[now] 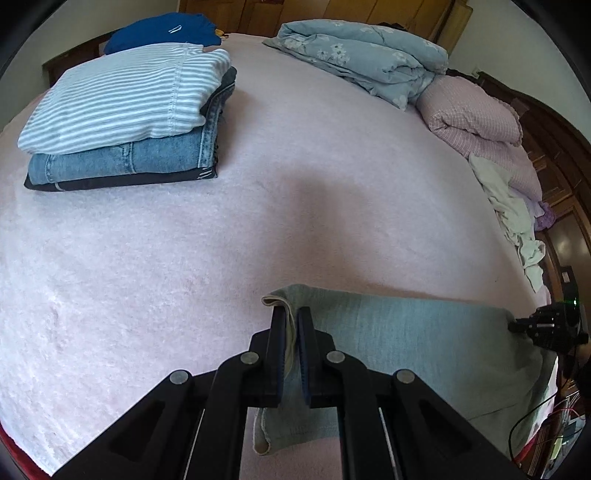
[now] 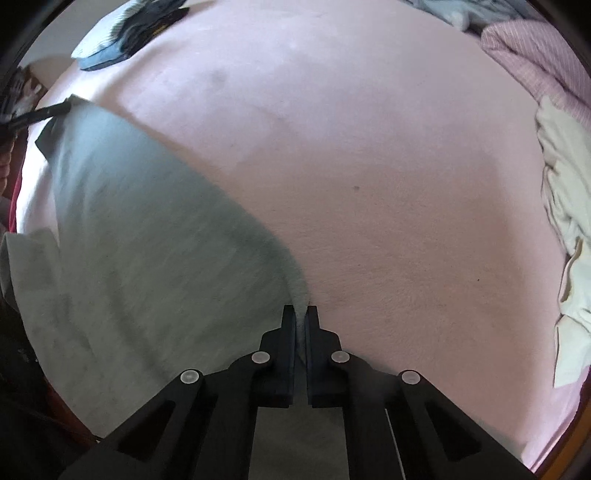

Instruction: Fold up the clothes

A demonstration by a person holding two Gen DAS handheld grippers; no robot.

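Note:
A grey-green garment (image 1: 406, 339) lies flat across the near part of the pink bed (image 1: 221, 240). My left gripper (image 1: 291, 314) is shut on its left corner, with the folded edge pinched between the pads. In the right wrist view the same garment (image 2: 147, 258) spreads away to the left, and my right gripper (image 2: 301, 312) is shut on its other corner. The right gripper (image 1: 517, 326) also shows at the far right of the left wrist view, at the cloth's edge. The left gripper's fingers (image 2: 48, 110) appear at the garment's far corner in the right wrist view.
A stack of folded clothes (image 1: 122, 122), striped shirt over jeans, sits at the back left with a blue garment (image 1: 162, 31) behind it. A light blue duvet (image 1: 362, 55), a pink quilt (image 1: 476, 110) and crumpled white cloth (image 1: 513, 221) line the right side.

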